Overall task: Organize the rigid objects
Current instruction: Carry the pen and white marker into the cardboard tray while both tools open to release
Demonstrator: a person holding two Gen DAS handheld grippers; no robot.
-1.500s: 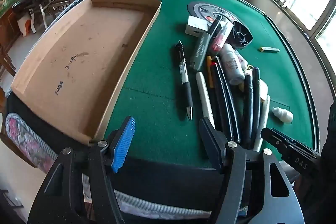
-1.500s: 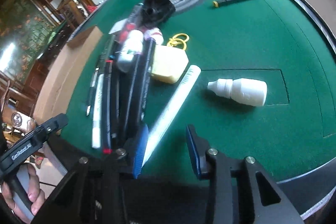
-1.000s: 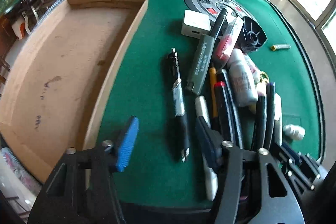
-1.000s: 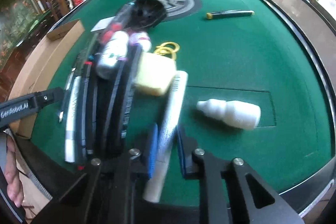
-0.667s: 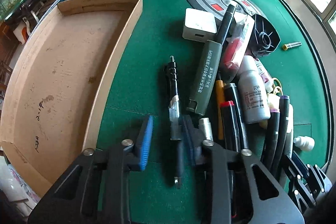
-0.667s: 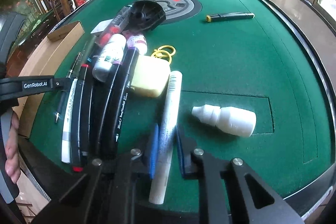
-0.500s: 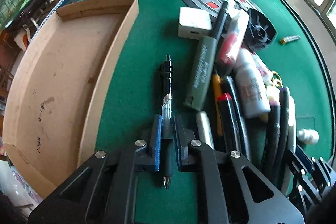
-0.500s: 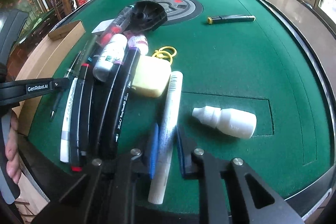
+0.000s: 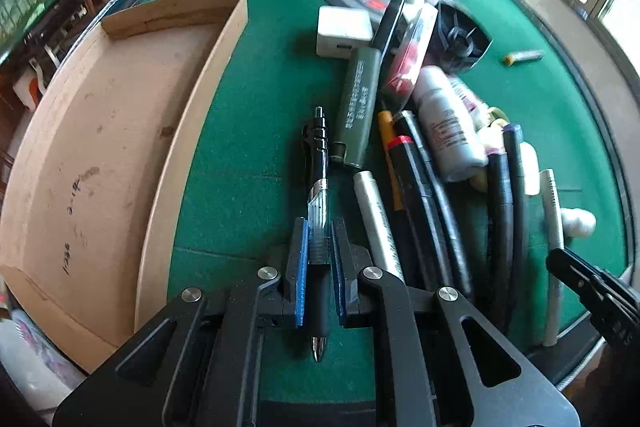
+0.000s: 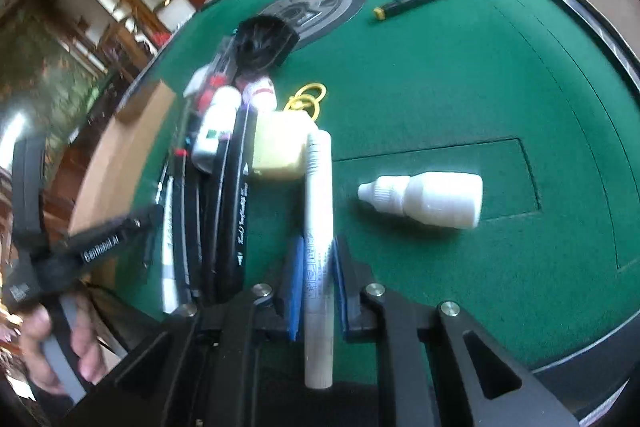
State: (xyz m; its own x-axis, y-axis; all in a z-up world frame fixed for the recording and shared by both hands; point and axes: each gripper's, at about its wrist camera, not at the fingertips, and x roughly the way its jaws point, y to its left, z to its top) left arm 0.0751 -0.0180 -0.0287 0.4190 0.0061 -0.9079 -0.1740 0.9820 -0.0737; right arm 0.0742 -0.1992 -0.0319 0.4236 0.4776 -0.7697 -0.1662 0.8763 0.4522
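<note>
Fingers [image 9: 302,267] of my left gripper [image 9: 319,259] clamp the black pen [image 9: 318,187]; my right gripper [image 10: 318,279] pinches the white marker [image 10: 319,211], both near the table's [image 9: 260,87] front edge. I should lift each straight up, level, clear of the pile, then carry them to the tray [image 9: 100,147]. Only the left view shows the tray's floor; only the right shows the dropper bottle [image 10: 428,199] whole.

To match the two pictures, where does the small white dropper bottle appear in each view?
Left wrist: white dropper bottle at the right edge, partly hidden behind the pens.
Right wrist: the bottle lies right of centre, alone on the green felt.
Shared landmark: the black fan-shaped part.
</note>
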